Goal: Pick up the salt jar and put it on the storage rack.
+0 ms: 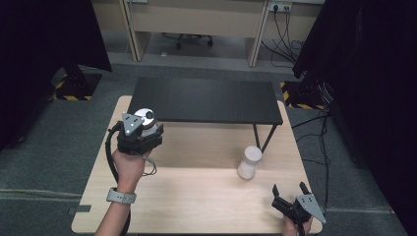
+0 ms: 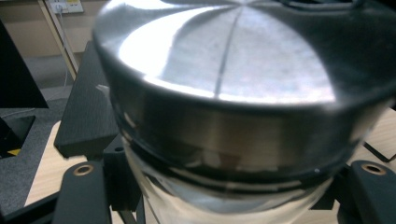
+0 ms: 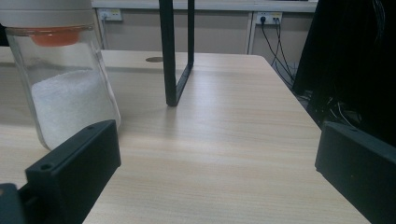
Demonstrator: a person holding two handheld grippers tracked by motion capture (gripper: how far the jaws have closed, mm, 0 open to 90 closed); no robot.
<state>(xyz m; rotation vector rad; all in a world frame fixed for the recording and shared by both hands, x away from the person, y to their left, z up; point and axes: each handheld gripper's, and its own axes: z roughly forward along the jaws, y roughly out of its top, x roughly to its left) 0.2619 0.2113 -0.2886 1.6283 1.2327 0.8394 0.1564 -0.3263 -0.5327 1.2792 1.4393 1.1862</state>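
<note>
My left gripper (image 1: 140, 133) is lifted above the left side of the wooden table (image 1: 196, 196), shut on a glass jar with a shiny metal lid (image 1: 145, 118). In the left gripper view that metal-lidded jar (image 2: 224, 93) sits very close, its glass body clamped between the two black jaws of my left gripper (image 2: 229, 189). My right gripper (image 1: 291, 192) rests low at the table's front right corner, open and holding nothing. A second jar with a white lid (image 1: 249, 162) stands on the table beyond it. The right gripper view shows this white-lidded jar (image 3: 70, 98) half full of white grains, left of my right gripper (image 3: 215, 158).
A low black shelf (image 1: 206, 101) on thin metal legs (image 3: 175, 51) stands across the back half of the table. Dark curtains hang on both sides, and cables (image 1: 319, 147) trail over the floor to the right.
</note>
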